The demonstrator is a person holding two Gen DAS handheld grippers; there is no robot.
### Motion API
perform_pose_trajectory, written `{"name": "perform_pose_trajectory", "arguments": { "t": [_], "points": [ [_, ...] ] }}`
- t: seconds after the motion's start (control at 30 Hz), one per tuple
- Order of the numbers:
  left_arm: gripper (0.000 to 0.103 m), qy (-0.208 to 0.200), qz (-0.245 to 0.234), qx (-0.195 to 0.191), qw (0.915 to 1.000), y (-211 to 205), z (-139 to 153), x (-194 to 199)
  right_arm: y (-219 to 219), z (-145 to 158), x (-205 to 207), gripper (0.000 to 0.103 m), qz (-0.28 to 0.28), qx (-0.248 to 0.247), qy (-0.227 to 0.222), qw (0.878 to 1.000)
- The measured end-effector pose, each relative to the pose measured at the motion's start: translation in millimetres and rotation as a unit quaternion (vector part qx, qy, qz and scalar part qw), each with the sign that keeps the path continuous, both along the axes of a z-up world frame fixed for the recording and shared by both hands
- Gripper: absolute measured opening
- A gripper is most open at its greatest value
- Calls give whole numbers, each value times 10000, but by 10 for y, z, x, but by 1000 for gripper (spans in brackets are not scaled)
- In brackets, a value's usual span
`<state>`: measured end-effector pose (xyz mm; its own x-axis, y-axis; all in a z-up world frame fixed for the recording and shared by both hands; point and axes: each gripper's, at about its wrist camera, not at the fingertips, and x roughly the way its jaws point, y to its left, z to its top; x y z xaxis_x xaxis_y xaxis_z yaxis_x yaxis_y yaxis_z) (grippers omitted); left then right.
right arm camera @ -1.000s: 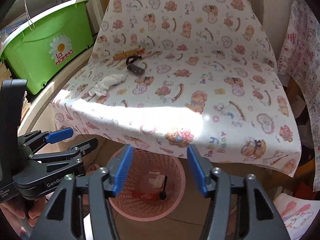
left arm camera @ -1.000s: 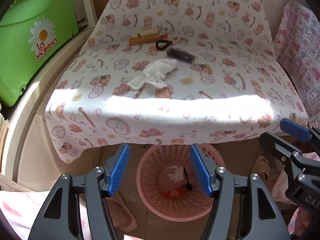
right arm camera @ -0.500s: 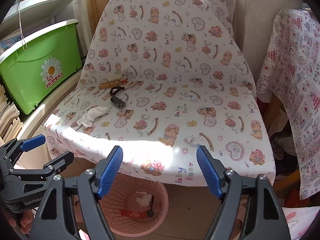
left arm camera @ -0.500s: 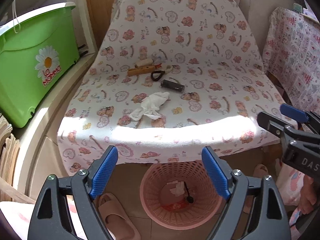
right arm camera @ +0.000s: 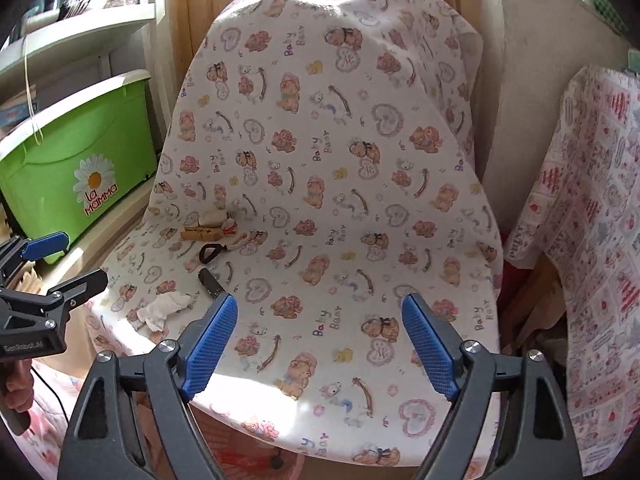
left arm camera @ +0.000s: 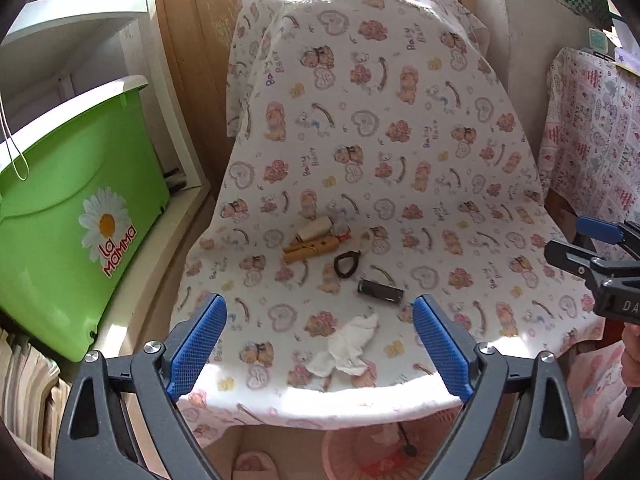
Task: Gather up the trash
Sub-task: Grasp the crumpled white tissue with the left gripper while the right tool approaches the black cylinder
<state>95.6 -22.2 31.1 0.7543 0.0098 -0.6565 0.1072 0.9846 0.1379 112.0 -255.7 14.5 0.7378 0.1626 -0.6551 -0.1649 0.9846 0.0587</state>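
Observation:
A crumpled white tissue [left arm camera: 348,346] lies near the front edge of a chair seat draped in a teddy-bear cloth [left arm camera: 400,152]; it also shows in the right wrist view [right arm camera: 164,307]. Behind it lie a black cylinder [left arm camera: 379,292], a black loop [left arm camera: 346,263] and wooden pegs [left arm camera: 312,249]. A pink basket [left arm camera: 384,454] with trash in it stands on the floor under the seat's front edge. My left gripper [left arm camera: 320,350] is open and empty, with the tissue seen between its fingers. My right gripper [right arm camera: 318,346] is open and empty over the seat's front right.
A green La Mamma bin [left arm camera: 68,216] stands on a ledge to the left. A second patterned cloth [right arm camera: 584,240] hangs to the right. A pink slipper [left arm camera: 254,466] lies on the floor by the basket. White shelves [left arm camera: 72,20] are at upper left.
Both grippers have risen and tilted up from the basket toward the seat. Their jaws have opened wider. The basket has slid to the bottom of both views.

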Motion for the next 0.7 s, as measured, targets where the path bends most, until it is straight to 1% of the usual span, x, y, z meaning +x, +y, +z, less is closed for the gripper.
{"name": "perform_pose_trajectory", "arguments": {
  "t": [0.07,0.13,0.2,0.23,0.3,0.37,0.4,0.43,0.47,0.5,0.53,0.57,0.6,0.67,0.7],
  "points": [
    [94,3,40,-149,9999,123,-64,97,-22,-73,91,81,-150,195,192,9995],
    [95,57,210,-392,9990,283,-209,148,-24,-121,136,81,-230,280,272,9990],
    [95,441,550,-629,9955,436,-398,232,11,-176,155,79,-211,143,288,9993],
    [95,697,675,-823,9919,501,-474,299,41,-200,165,79,-212,31,285,9994],
    [95,1103,737,-1055,9855,577,-566,410,105,-249,189,77,-199,-104,299,9993],
    [92,1342,628,-1226,9813,622,-641,485,179,-286,212,77,-174,-180,330,9991],
    [90,1451,589,-1355,9783,640,-677,507,212,-297,207,77,-180,-204,316,9991],
    [82,1567,527,-1530,9743,655,-711,525,241,-308,206,77,-179,-201,309,9992],
    [72,1719,443,-1743,9686,661,-750,544,273,-320,206,77,-152,-178,323,9992],
    [66,1856,366,-1942,9626,658,-788,558,297,-332,207,77,-113,-152,346,9992],
    [54,1947,286,-2109,9575,644,-814,565,326,-353,209,77,-59,-154,372,9992],
    [46,1964,230,-2155,9563,614,-824,566,354,-374,209,77,-16,-206,396,9990],
    [43,1923,225,-2090,9586,583,-828,564,385,-397,215,76,36,-296,427,9986],
    [42,1742,256,-1732,9690,498,-806,552,432,-439,221,73,114,-495,461,9976],
    [42,1700,235,-1630,9716,463,-805,545,441,-454,224,71,125,-537,472,9974]
  ]
}}
